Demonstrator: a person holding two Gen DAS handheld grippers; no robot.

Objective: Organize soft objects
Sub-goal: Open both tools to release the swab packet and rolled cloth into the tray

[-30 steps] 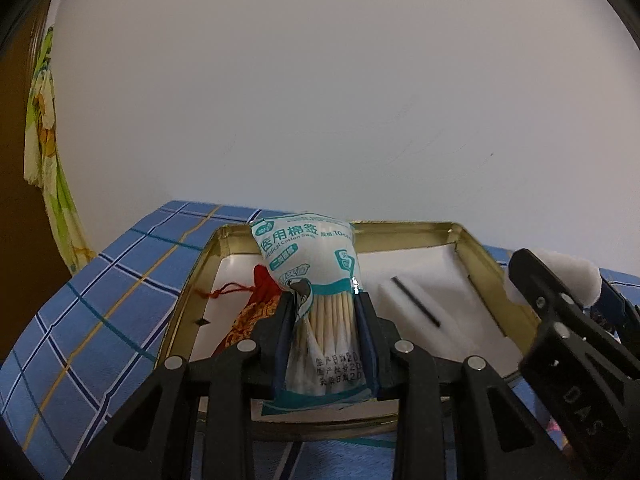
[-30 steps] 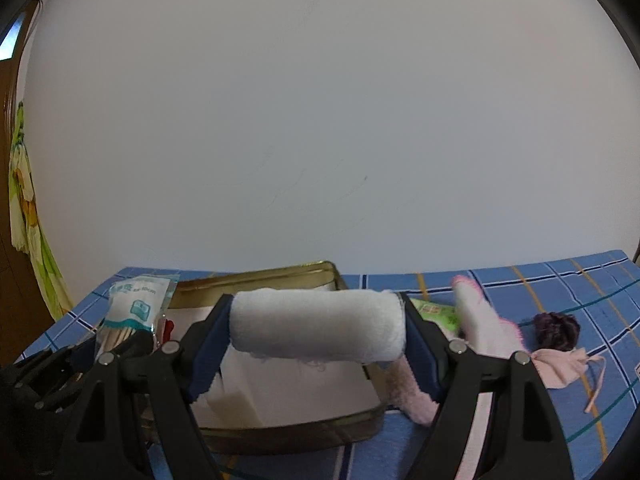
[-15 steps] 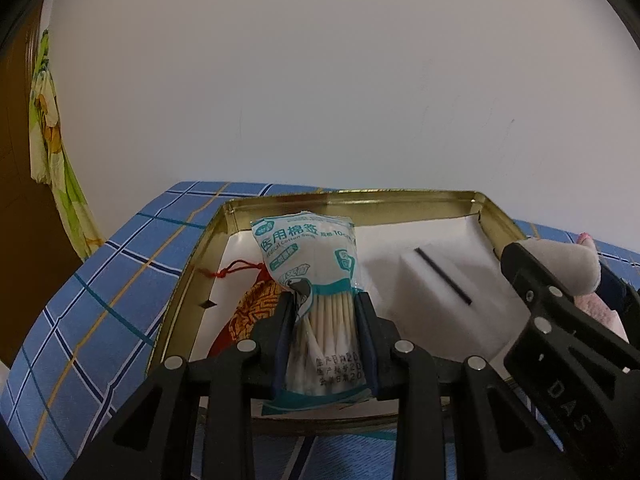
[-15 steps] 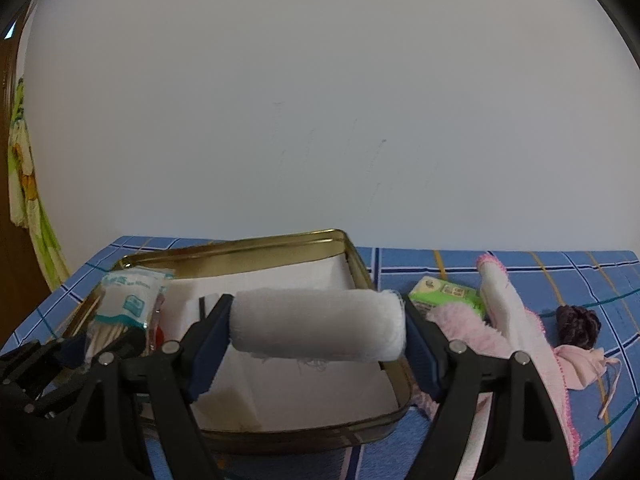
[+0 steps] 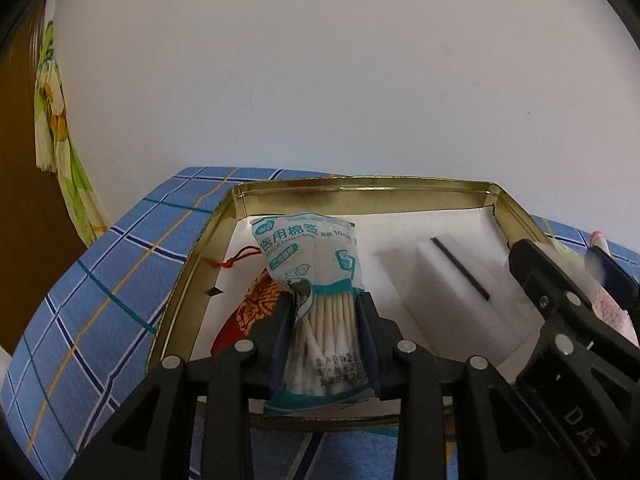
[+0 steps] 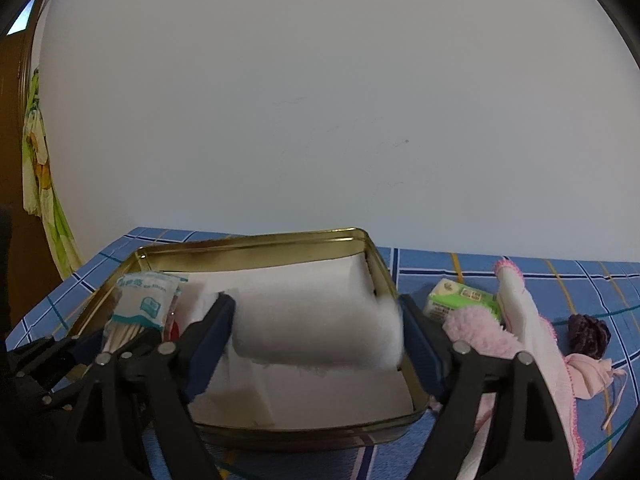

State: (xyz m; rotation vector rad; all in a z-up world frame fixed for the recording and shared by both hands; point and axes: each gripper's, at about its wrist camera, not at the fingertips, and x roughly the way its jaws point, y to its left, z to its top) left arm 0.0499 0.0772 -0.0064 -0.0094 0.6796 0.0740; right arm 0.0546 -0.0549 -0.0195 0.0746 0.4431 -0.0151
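Observation:
A gold tin (image 5: 360,184) lined with white paper lies on the blue checked cloth. Over its near left part my left gripper (image 5: 323,300) grips a cotton swab packet (image 5: 308,248) upright; its jaws are opening and the pads still touch the packet. A red embroidered pouch (image 5: 256,304) lies under it in the tin. In the right wrist view my right gripper (image 6: 316,304) hangs over the tin (image 6: 260,240) with its jaws opening. The white fluffy roll (image 6: 320,328) between them is blurred and sagging, loose from the pads. The swab packet (image 6: 140,300) shows at the left.
A white foam block with a black slit (image 5: 440,276) lies in the tin. Right of the tin lie a green tissue pack (image 6: 464,300), a pink fluffy cloth (image 6: 480,332), a pink-edged white cloth (image 6: 532,340), a dark scrunchie (image 6: 588,332) and a pink drawstring pouch (image 6: 588,372). A white wall stands behind.
Both grippers have tipped down toward the tin. The right jaws have widened and the white roll has come loose and blurred. The left gripper keeps the swab packet.

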